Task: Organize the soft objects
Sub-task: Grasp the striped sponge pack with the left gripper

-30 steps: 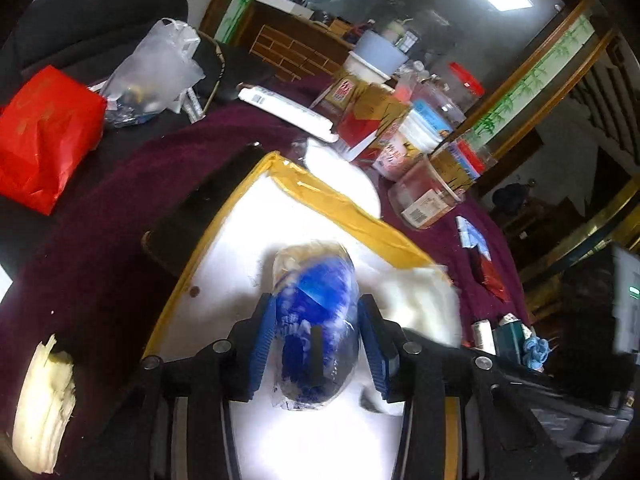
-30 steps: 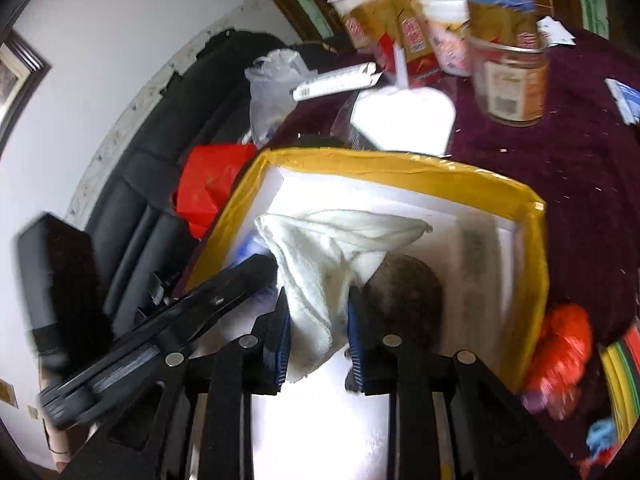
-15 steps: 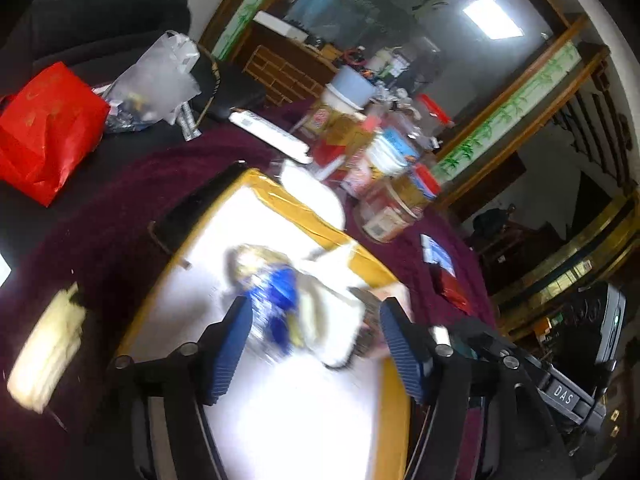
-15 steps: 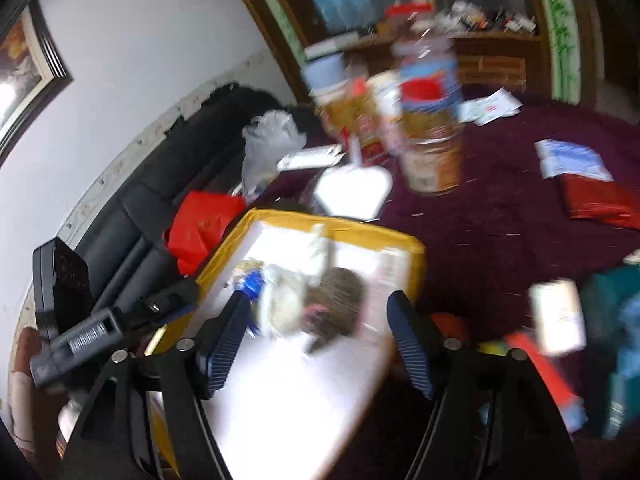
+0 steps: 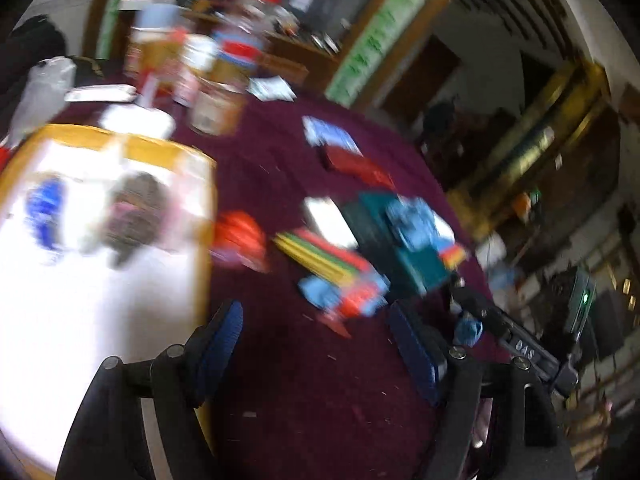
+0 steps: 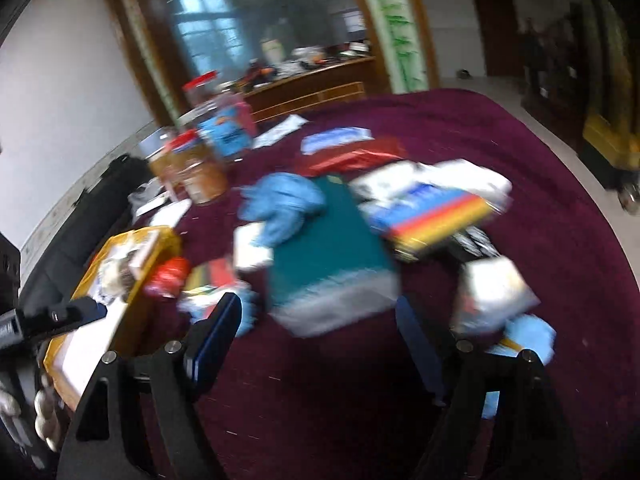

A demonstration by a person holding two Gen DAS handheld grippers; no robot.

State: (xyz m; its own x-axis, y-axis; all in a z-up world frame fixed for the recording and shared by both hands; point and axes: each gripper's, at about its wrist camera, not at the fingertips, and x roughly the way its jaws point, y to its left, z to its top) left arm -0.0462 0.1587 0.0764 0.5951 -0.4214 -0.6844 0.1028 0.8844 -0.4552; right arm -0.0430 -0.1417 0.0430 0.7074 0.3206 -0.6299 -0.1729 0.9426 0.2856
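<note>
The yellow-rimmed white box (image 5: 200, 200) lies at the left and holds a blue packet (image 5: 44, 208), a white towel (image 5: 86, 196) and a dark fuzzy item (image 5: 136, 208). My left gripper (image 5: 318, 344) hangs over bare maroon cloth to the right of the box, its jaws opening with nothing between them. My right gripper (image 6: 316, 340) is over the cloth too, jaws opening and empty. Just beyond it lie a teal item with a grey band (image 6: 332, 264), a blue glove (image 6: 280, 204) and a rainbow-striped pack (image 6: 432, 216). All is motion-blurred.
An orange-red soft thing (image 5: 240, 236) lies against the box's right side. Jars and tubs (image 6: 192, 168) stand at the back left. A white packet (image 6: 492, 292) and another blue glove (image 6: 528, 336) lie right of my right gripper. A black sofa (image 6: 100, 192) runs along the wall.
The left gripper let go of the blue packet and the right let go of the white towel, both left in the box. Both jaws widened and swung right, over the cloth and the pile.
</note>
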